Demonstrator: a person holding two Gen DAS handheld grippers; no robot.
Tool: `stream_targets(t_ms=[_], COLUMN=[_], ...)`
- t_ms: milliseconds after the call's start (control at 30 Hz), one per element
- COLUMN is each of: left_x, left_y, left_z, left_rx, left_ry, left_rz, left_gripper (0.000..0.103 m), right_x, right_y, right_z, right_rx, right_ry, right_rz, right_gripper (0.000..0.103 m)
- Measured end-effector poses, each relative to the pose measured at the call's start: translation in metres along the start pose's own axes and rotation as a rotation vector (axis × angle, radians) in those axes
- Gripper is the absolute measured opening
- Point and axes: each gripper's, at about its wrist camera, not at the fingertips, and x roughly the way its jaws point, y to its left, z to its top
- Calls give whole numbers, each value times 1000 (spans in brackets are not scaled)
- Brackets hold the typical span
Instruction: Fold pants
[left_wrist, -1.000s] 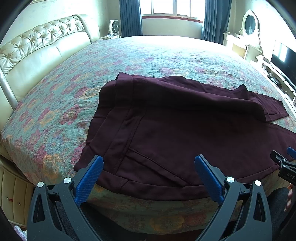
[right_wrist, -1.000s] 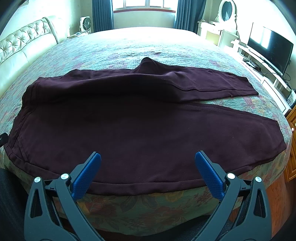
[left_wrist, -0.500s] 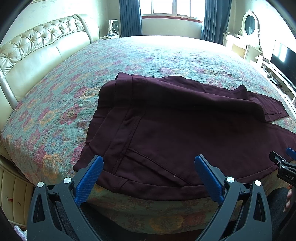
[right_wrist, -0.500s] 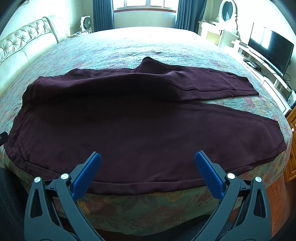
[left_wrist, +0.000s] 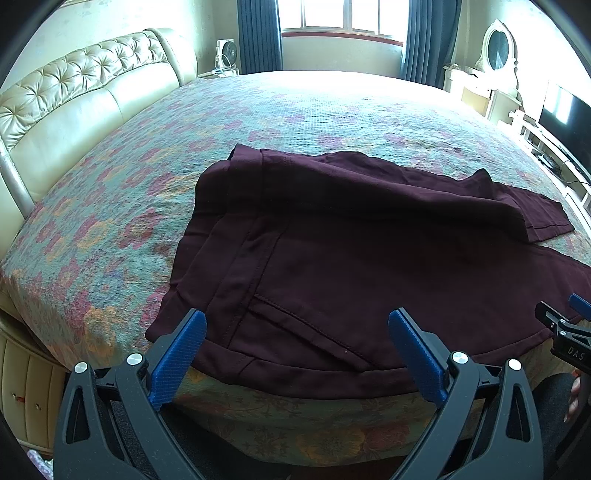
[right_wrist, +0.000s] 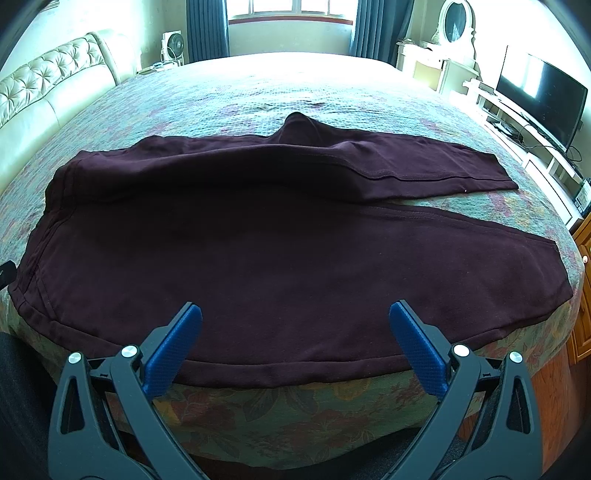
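Dark maroon pants (left_wrist: 369, 251) lie spread along the near edge of a bed with a floral cover (left_wrist: 258, 110), waistband to the left, two legs running right. In the right wrist view the pants (right_wrist: 295, 240) show the far leg's hem (right_wrist: 498, 177) and the near leg's hem (right_wrist: 554, 273) apart. My left gripper (left_wrist: 295, 332) is open and empty, just short of the waistband's near edge. My right gripper (right_wrist: 295, 325) is open and empty, at the near edge of the near leg. Its tip shows at the left wrist view's right edge (left_wrist: 569, 328).
A tufted cream headboard (left_wrist: 74, 103) stands at the left. A window with blue curtains (left_wrist: 332, 33) is at the back. A TV (right_wrist: 543, 96) on a low white stand and a dresser with an oval mirror (right_wrist: 454, 26) are at the right. A small fan (right_wrist: 173, 44) stands far left.
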Motion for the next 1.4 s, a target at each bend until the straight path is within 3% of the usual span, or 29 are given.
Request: stream_targets(t_ms=[700, 867, 933, 1033, 1167, 1267, 1333, 1400], left_x=[10, 9, 8, 21, 50, 83, 112, 142], left_y=[1, 1, 9, 36, 77, 116, 144, 161], left_z=[-2, 1, 11, 31, 68, 104, 130, 150], left_rx=[0, 25, 16, -3, 103, 115, 87, 57], left_ry=[36, 51, 65, 144, 146, 145, 159, 202], left_rz=[-33, -83, -130, -286, -303, -327, -406, -433], left_gripper=[99, 99, 99, 99, 99, 99, 99, 98], right_x=[5, 5, -4, -12, 6, 47, 87, 117], right_y=[3, 1, 0, -2, -1, 6, 9, 10], right_z=[-3, 6, 21, 60, 125, 174, 203, 220], right_rx=[-2, -7, -41, -116, -249, -351, -370, -376], right_ry=[41, 90, 62, -7, -47, 6, 89, 151], right_rz=[39, 130, 215, 331, 437, 471, 506, 508], right_gripper=[101, 101, 101, 101, 101, 101, 101, 101])
